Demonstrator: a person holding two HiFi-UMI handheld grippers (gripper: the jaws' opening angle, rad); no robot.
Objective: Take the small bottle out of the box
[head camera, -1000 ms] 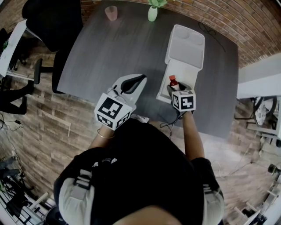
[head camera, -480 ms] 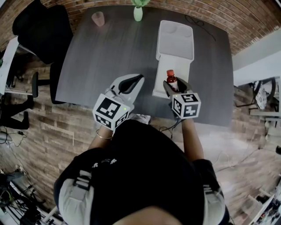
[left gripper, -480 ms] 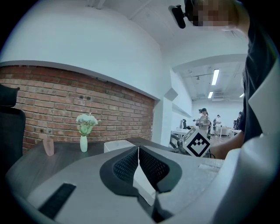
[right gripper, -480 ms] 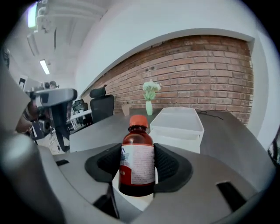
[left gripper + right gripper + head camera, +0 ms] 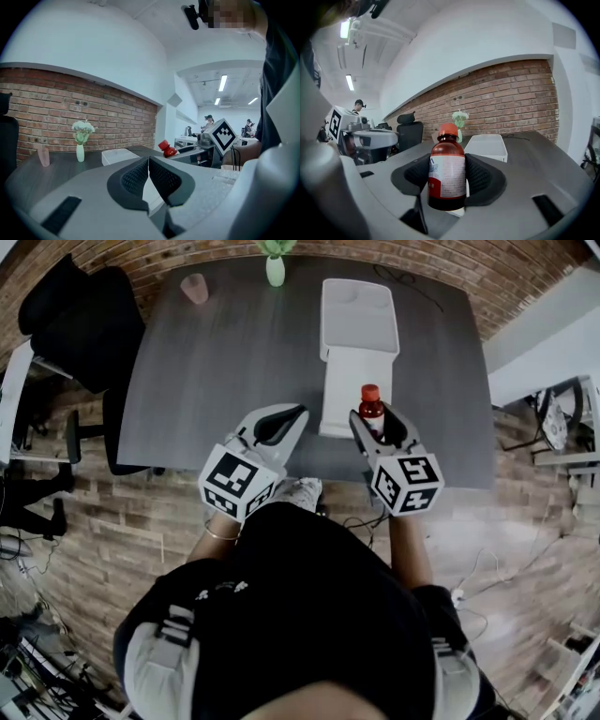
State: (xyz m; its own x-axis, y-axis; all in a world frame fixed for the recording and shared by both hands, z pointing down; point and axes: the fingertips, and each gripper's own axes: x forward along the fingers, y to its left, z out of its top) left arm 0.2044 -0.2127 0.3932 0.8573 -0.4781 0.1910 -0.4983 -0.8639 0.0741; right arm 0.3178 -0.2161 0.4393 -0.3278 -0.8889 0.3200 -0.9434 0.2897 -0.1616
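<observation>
A small brown bottle (image 5: 447, 171) with a red cap and a white label stands upright between the pads of my right gripper (image 5: 447, 180), which is shut on it. In the head view the bottle (image 5: 372, 410) is held above the table's near edge, just right of the near end of the white box (image 5: 357, 371). The box lies open on the dark table (image 5: 216, 371), its lid folded back toward the wall. My left gripper (image 5: 278, 423) hovers left of the box with its jaws shut and nothing between them (image 5: 149, 176).
A green-white vase with flowers (image 5: 275, 268) and a pink cup (image 5: 195, 288) stand at the table's far edge. A black office chair (image 5: 80, 324) is at the left. A cable (image 5: 412, 289) lies behind the box. Brick wall beyond the table.
My right gripper has lifted the bottle out of the box and drawn it toward me and slightly right. The head view has shifted. The left gripper has stayed about where it was.
</observation>
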